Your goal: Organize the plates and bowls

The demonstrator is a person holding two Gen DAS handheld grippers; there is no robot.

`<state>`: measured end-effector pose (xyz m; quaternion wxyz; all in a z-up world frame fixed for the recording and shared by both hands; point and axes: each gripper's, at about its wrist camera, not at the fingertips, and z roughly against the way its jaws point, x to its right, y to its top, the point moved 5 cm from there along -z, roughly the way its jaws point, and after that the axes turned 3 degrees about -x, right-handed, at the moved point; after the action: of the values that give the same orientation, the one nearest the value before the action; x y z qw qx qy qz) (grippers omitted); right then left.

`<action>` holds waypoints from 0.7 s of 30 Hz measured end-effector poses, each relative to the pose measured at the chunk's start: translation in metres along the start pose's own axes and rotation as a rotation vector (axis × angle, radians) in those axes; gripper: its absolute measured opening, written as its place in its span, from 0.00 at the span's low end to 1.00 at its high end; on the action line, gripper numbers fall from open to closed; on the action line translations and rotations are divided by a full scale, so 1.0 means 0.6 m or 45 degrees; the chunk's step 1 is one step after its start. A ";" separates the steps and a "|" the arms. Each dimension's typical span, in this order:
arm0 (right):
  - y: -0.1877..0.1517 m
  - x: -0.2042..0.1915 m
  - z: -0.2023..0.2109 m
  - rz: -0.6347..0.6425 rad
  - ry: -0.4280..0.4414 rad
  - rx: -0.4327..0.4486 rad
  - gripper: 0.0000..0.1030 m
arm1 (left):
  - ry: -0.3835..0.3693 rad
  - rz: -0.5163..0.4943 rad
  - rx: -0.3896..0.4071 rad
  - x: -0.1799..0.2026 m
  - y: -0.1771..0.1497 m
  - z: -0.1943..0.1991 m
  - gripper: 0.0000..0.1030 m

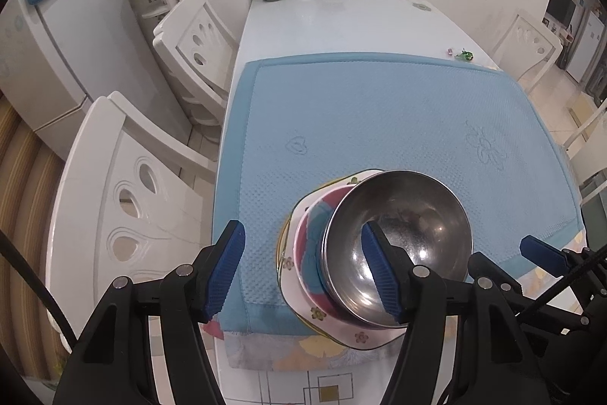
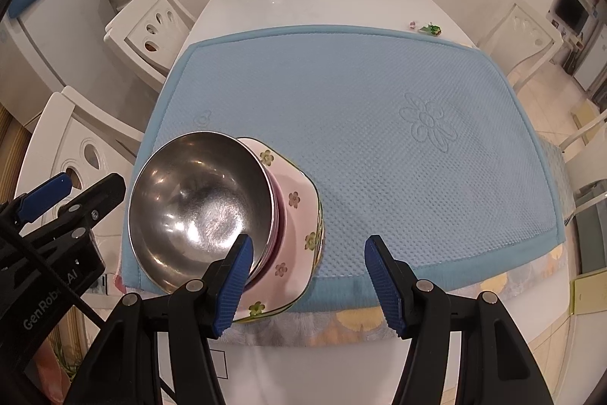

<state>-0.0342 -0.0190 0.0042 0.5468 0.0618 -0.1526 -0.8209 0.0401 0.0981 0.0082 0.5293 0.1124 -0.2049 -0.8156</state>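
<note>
I find the steel bowl [image 1: 398, 238] nested on the stacked floral plates [image 2: 299, 215], both grippers' jaws apart and empty, nothing left loose on the blue mat [image 2: 379, 93].

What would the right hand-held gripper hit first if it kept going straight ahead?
Probably the blue mat: between its open fingers lies only mat. The steel bowl sits just left of that line, though depth is unclear.

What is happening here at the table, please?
A person holds two grippers above a stack of dishes on the blue mat. The steel bowl sits on top, nested in a pink bowl on flowered square plates. The left gripper and right gripper are both open, gripping nothing.
</note>
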 end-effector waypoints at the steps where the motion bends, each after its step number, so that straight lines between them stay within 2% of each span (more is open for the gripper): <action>1: 0.002 0.001 -0.001 -0.004 0.001 -0.001 0.57 | 0.003 -0.004 0.000 0.000 0.001 0.000 0.61; 10: 0.010 -0.002 -0.004 -0.011 -0.009 -0.001 0.57 | 0.013 -0.010 0.000 -0.006 0.010 -0.005 0.63; 21: 0.046 0.027 0.011 -0.049 -0.123 0.073 0.57 | 0.001 -0.031 0.008 -0.014 0.026 -0.010 0.64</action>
<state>-0.0181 -0.0427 0.0206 0.5209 0.0408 -0.2012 -0.8286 0.0586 0.0988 0.0097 0.5192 0.1169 -0.2059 -0.8212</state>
